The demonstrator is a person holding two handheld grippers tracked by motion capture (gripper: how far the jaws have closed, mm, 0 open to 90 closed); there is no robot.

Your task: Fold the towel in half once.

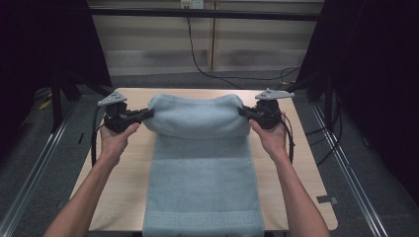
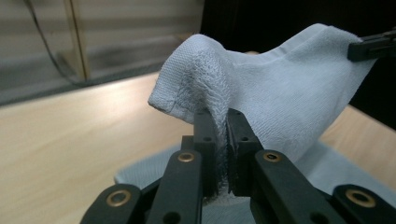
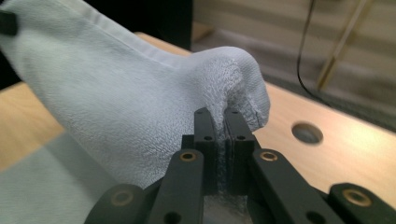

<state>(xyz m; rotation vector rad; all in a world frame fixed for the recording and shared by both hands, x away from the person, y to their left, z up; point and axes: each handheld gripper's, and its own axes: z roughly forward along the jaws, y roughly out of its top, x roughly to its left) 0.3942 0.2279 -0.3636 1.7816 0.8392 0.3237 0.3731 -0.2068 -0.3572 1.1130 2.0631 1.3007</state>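
Now each tool, left tool [image 1: 148, 113] and right tool [image 1: 242, 111], pinches a corner of the towel [image 1: 202, 163]; thin hem grips could slip, dropping the fold.

- Pale blue terry towel [image 1: 202, 163]: soft looped cloth, matt, flat woven band along the hem.
- Table [image 1: 306, 163]: light wood-grain top, smooth, faint sheen.
- Left gripper [image 2: 221, 135] and right gripper [image 3: 223, 133]: black matt plastic, brass-coloured rivets.
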